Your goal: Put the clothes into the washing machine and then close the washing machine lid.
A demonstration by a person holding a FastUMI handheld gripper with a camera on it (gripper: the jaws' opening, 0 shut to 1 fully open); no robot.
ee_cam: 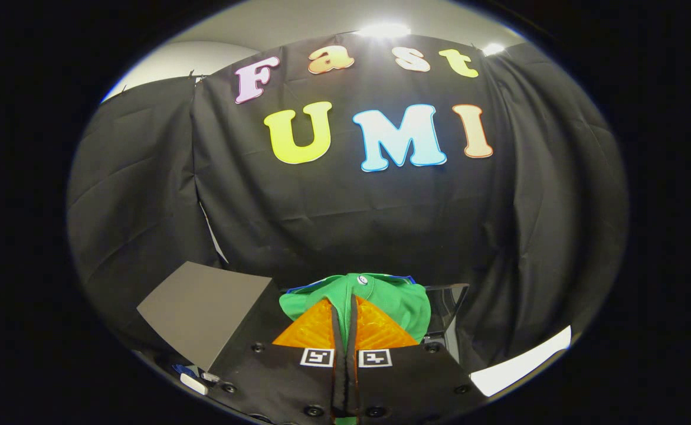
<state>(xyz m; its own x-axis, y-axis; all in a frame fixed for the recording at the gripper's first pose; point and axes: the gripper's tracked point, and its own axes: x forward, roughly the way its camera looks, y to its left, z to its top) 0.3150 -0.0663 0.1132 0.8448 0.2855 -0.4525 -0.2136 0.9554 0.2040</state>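
A green garment (389, 298) with a blue trim at its far edge bunches around and just beyond my fingertips. My gripper (345, 310) is shut on it, and a thin strip of the green cloth runs between the two fingers, which are pressed close together. The garment hangs lifted in front of the black booth wall. Left of the fingers a flat grey panel (203, 307) slants upward; I cannot tell whether it is the washing machine lid. The machine's opening is hidden below the fingers.
A dark glossy angular part (448, 301) sticks out right of the garment. A white strip (522, 363) lies low on the right. A small white object (193, 382) sits below the grey panel on the left. The black cloth wall stands close ahead.
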